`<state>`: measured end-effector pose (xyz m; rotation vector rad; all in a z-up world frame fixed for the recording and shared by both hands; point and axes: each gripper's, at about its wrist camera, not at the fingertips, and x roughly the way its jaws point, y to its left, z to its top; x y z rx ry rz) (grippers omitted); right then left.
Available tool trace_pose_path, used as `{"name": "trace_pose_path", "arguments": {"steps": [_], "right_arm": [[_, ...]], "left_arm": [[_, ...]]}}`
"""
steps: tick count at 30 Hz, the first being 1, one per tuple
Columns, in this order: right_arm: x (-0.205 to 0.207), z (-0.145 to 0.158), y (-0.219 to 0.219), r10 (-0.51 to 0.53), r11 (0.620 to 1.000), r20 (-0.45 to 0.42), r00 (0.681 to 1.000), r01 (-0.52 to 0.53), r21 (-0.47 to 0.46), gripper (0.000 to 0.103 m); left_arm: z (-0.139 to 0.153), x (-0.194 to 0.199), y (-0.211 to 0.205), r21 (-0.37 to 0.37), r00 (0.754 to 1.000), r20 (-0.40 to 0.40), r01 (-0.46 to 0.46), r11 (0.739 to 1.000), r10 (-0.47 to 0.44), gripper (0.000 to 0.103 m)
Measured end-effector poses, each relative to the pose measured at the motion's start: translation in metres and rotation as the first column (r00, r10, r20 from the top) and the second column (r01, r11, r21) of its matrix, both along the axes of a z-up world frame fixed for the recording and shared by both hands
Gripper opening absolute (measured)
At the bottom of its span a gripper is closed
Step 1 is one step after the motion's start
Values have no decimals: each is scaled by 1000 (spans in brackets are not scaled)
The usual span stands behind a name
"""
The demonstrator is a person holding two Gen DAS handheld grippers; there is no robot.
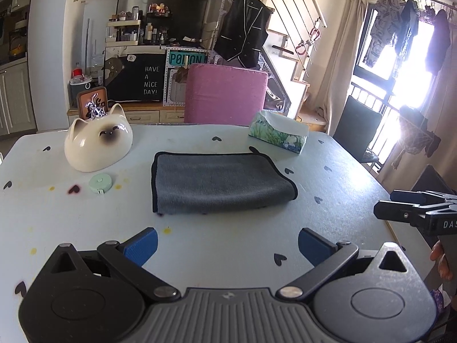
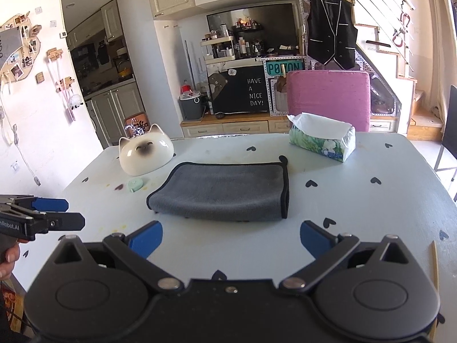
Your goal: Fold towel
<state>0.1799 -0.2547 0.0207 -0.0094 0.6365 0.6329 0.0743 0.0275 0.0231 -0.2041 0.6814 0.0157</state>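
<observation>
Item: grey towel (image 1: 220,183), folded, mid-counter (image 1: 328,214), long axis crosswise; we hold left gripper (image 1: 227,245) and right gripper (image 2: 231,238) well short of its near edge, fingers spread, empty, about equally near

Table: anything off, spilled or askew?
Mostly fine. The grey towel lies folded and flat, both grippers open and clear of it. Odd bits: yellow and dark red stains on the tablecloth near the round green tape measure, and a thin wooden stick at the right edge.
</observation>
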Motion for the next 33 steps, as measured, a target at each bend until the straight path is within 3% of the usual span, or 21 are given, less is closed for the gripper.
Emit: {"name": "trace_pose_path", "arguments": {"steps": [33], "right_arm": [[-48,-13,-17,28,999,-22,999,-28,21,103]], "left_arm": [[-18,-49,-12,-56,1000,-8,4,998,-5,103]]}}
